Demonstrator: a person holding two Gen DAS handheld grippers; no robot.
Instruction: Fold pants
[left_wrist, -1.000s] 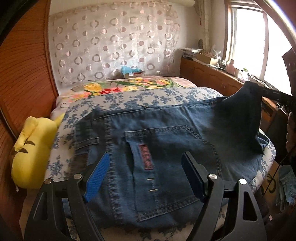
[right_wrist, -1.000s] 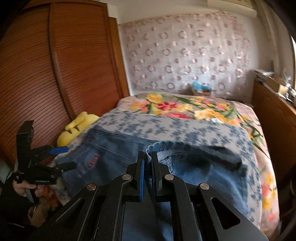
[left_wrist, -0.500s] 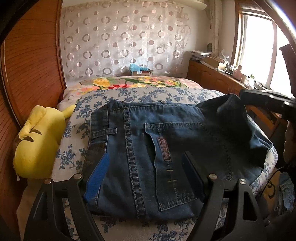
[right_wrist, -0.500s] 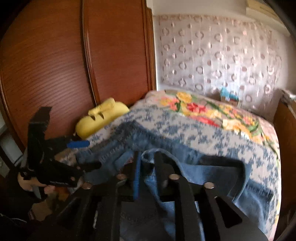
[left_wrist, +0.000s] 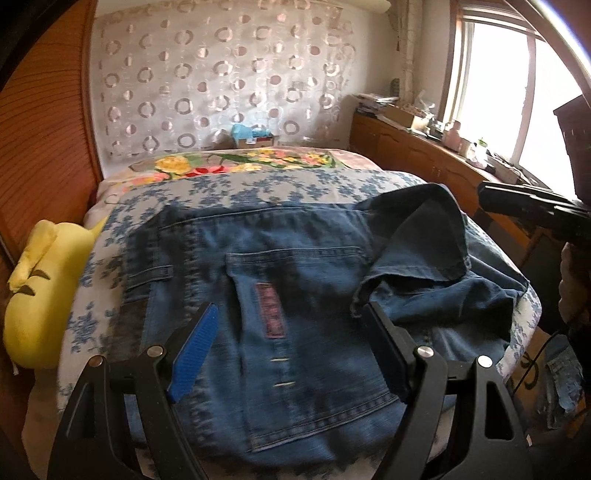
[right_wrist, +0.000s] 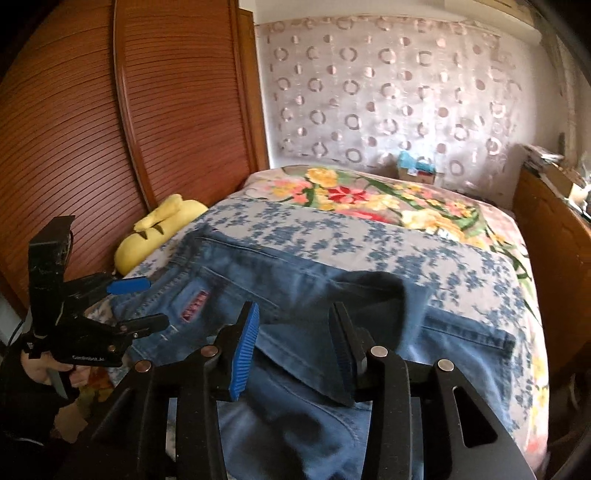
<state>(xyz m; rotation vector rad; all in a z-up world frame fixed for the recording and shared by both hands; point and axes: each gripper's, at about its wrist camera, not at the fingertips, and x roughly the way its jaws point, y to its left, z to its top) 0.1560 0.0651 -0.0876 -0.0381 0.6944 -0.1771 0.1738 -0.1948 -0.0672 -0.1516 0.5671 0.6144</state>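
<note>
The blue jeans lie on the bed, back pocket with a red patch facing up. A leg end lies loosely folded over the right part. My left gripper is open and empty above the near edge of the jeans. My right gripper is open and empty just above the folded leg of the jeans. The left gripper also shows at the left of the right wrist view. The right gripper body shows at the right edge of the left wrist view.
A yellow plush toy lies at the bed's left edge beside the wooden wardrobe. A floral blanket covers the far part of the bed. A wooden cabinet with clutter runs along the right under the window.
My right gripper has opened and let go of the jeans leg, which dropped onto the jeans. My left gripper stayed open and shifted slightly.
</note>
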